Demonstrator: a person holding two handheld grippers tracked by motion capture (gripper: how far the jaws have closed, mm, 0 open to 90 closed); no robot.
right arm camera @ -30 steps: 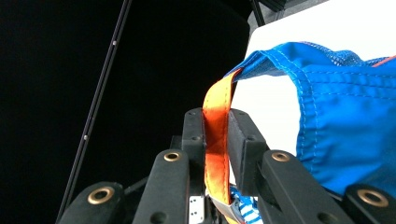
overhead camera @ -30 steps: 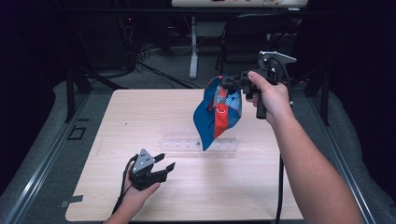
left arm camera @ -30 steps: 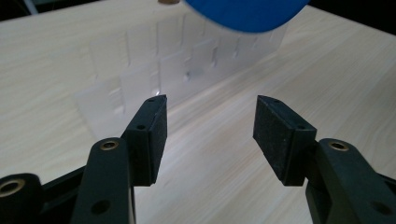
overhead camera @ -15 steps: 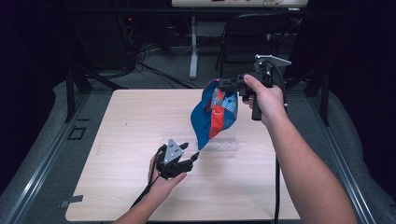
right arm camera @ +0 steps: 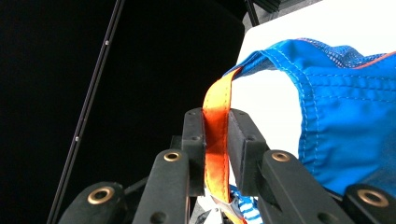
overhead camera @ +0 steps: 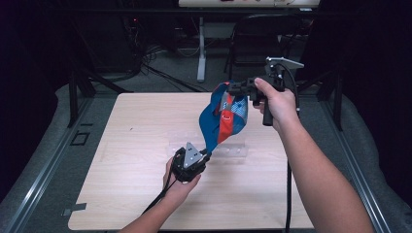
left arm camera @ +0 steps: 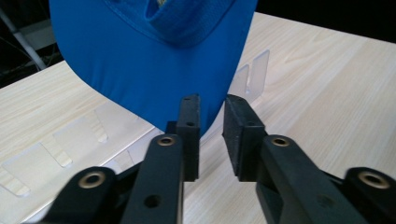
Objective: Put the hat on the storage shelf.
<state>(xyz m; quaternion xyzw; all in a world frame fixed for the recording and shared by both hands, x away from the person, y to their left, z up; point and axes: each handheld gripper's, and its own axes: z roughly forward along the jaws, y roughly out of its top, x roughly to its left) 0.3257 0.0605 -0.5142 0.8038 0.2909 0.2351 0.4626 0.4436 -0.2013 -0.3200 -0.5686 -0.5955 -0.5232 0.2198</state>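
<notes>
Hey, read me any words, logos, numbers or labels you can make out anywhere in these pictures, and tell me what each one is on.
None can be read.
Blue cap: plain fabric, orange strap, a small red mark in the high view too small to tell.
Clear plastic stand and table: no print visible.

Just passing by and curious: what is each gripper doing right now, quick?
Left gripper: jaws have just been closing around the brim of the blue cap, not yet pressing it.
Right gripper: shut on the cap's orange strap.
</notes>
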